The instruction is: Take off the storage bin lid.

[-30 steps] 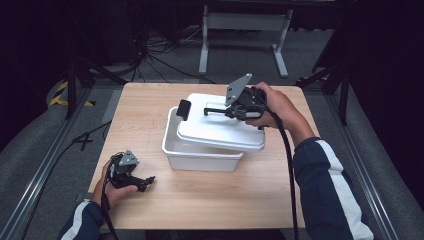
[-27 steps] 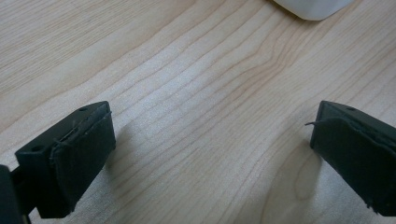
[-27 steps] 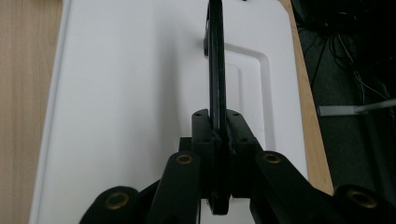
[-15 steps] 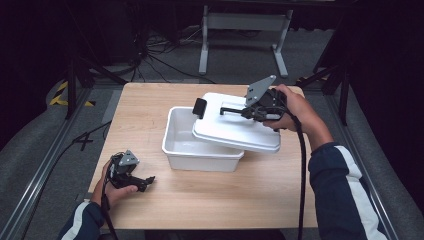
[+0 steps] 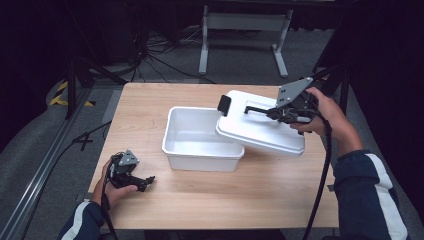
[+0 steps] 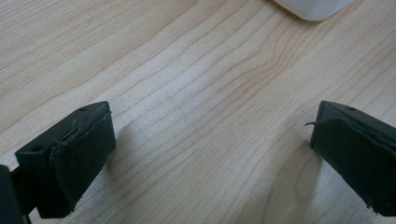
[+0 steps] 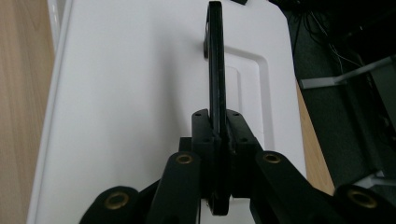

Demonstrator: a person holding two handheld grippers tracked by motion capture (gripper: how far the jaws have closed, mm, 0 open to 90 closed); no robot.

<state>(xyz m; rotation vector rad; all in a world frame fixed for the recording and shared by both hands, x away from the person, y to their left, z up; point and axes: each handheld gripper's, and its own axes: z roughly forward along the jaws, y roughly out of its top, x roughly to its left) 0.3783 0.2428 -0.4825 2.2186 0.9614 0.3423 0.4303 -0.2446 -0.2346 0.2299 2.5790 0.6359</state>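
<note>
High view: right gripper (image 5: 272, 113) is clamping the black handle (image 5: 257, 108) of the white plastic lid (image 5: 260, 131), tilted over the white tub's (image 5: 200, 142) right rim, probably touching; left gripper (image 5: 145, 181) is resting open-jawed, empty

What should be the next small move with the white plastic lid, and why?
Probably carry the white plastic lid further right and lower it onto the bare wooden table. The right gripper is shut on the lid's black handle, and the lid hangs tilted, partly over the open white plastic box.
</note>
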